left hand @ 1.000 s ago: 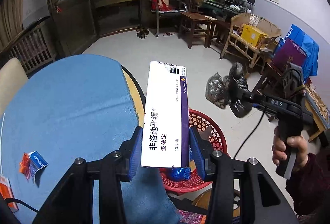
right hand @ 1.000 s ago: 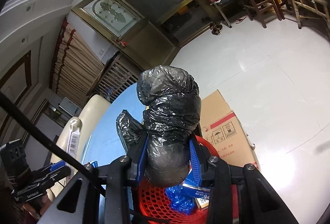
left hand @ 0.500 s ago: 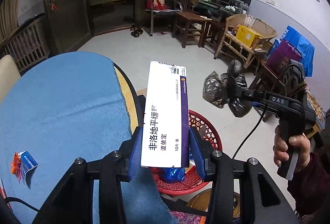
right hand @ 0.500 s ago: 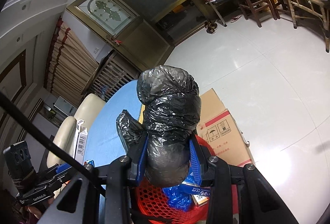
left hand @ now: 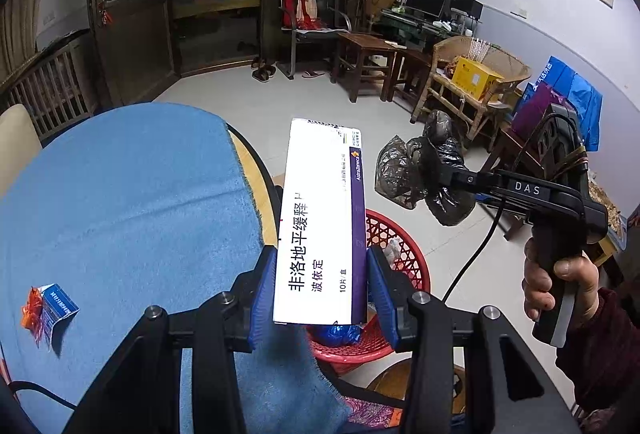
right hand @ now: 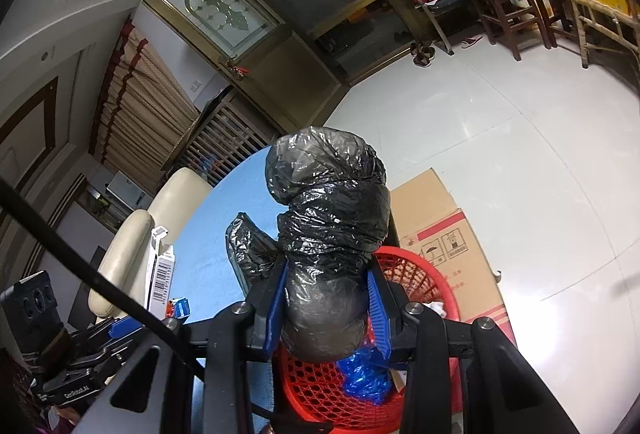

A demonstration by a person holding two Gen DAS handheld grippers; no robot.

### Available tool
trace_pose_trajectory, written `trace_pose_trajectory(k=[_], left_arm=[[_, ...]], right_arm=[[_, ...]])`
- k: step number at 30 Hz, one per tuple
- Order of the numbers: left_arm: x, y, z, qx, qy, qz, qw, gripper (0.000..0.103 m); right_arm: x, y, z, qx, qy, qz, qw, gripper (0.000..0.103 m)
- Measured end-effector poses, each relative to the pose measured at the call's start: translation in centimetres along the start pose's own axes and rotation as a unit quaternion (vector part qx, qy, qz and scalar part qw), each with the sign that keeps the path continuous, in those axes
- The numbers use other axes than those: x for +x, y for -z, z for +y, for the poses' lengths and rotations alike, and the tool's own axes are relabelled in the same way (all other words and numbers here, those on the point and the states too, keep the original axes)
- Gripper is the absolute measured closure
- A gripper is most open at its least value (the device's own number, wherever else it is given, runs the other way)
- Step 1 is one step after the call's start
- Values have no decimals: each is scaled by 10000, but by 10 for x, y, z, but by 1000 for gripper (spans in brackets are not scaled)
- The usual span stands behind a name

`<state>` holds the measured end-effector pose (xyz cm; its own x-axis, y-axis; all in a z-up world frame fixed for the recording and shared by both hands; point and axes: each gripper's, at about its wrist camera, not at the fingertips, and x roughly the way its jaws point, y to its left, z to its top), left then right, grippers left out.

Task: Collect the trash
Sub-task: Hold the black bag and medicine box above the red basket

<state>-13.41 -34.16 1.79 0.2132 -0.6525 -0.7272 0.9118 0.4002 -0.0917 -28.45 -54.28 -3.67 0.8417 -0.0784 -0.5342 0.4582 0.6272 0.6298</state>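
Trash held over red basket [left hand: 400, 246], both grippers loaded.

Left gripper [left hand: 322, 294]: pads clamped on a white-and-purple box [left hand: 324, 222], upright, above the basket's 9 o'clock rim. Right gripper [right hand: 326, 308]: clamped on a black bag [right hand: 330, 234], bunched, over the basket [right hand: 320, 390]. Basket contents: blue wrapper [right hand: 366, 374], white scrap at 2 o'clock. Blue-clothed table [left hand: 128, 202] beside the basket carries a small blue packet [left hand: 54, 308] at 8 o'clock. Flat carton [right hand: 444, 234] lies on the floor behind the basket.
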Motion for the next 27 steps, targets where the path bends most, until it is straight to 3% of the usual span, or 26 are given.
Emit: trace_pose_trajectory(k=[16, 27], left_arm=[[-9, 17, 16, -148, 264, 35, 9995, 56], [-15, 32, 47, -438, 310, 0, 9986, 56]], right_arm=[[27, 14, 38, -208, 108, 241, 9994, 64], [46, 21, 65, -418, 132, 391, 9983, 64]])
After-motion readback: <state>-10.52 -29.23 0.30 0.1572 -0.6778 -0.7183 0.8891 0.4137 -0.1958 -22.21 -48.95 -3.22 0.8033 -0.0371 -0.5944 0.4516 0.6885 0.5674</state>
